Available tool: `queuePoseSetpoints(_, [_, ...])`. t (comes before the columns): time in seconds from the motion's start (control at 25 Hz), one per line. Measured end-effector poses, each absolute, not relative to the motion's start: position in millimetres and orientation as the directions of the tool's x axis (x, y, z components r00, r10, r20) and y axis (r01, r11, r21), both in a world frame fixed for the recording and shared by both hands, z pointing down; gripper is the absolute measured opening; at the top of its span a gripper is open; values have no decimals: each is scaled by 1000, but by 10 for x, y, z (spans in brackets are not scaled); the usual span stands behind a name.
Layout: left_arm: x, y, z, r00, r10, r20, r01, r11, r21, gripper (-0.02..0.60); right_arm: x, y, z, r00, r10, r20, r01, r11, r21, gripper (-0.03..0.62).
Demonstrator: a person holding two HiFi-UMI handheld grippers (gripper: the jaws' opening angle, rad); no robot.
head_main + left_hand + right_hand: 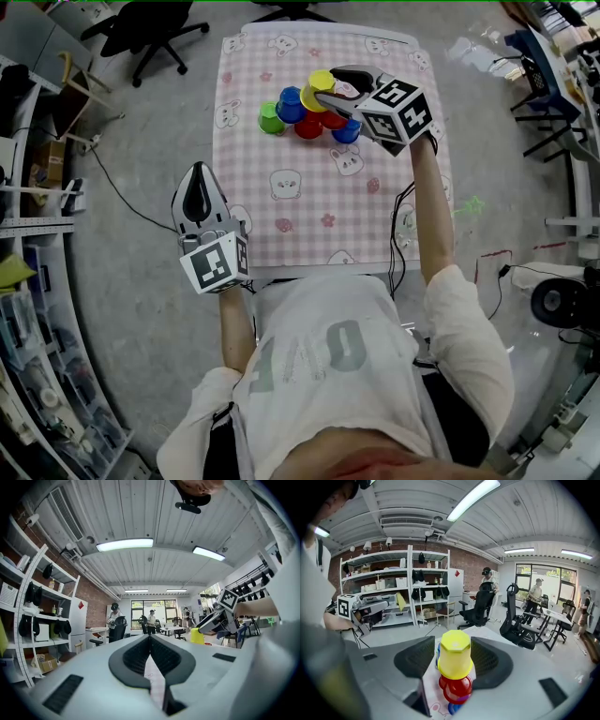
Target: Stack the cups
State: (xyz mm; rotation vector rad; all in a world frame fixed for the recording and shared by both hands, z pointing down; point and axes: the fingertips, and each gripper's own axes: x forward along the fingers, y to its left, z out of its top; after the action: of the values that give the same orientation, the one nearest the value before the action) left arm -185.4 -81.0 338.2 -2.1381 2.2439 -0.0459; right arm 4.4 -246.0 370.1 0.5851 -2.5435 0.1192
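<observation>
An upturned yellow cup [320,86] [454,654] tops a cluster of cups at the far side of the pink checked table [309,225]. Under it are red cups [308,127] [457,688], with blue cups [290,103] and a green cup [271,117] beside them. My right gripper [325,82] [454,657] stands open around the yellow cup, with a thin gap showing on the cup's left side. My left gripper [197,178] [150,641] hovers shut and empty off the table's near left corner, pointing level.
A black office chair [150,33] stands beyond the table's far left. Shelving [37,281] lines the left wall, and cables trail on the grey floor. A rack and stands [562,84] fill the right side. People stand far off in both gripper views.
</observation>
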Motion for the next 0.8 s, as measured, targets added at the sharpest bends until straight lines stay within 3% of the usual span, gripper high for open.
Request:
queuePoseSetpoints(0.32, [-1822,-811,3341,-39,-999,-25,-998,40,-53,25,95,-2466,3305,-798,-439,412,-454,888,67,247])
queuePoseSetpoints(0.48, [-1789,-831,3262,-25,-999,-39,-998,27,-60,25,187,-2443,2917,-786,-524,328,-508,850,141,247])
queuePoseSetpoints(0.68, [-1628,-889,3122,18,-998,-64,-997,-13,-81,25,401,-2221,2346,-731,-670,129,-641,739,208,242])
queuePoseSetpoints(0.8, [-1473,-920,3015,58,-995,-86,-994,-49,-97,25,685,-2013,2094,-641,-767,-30,-758,627,177,178])
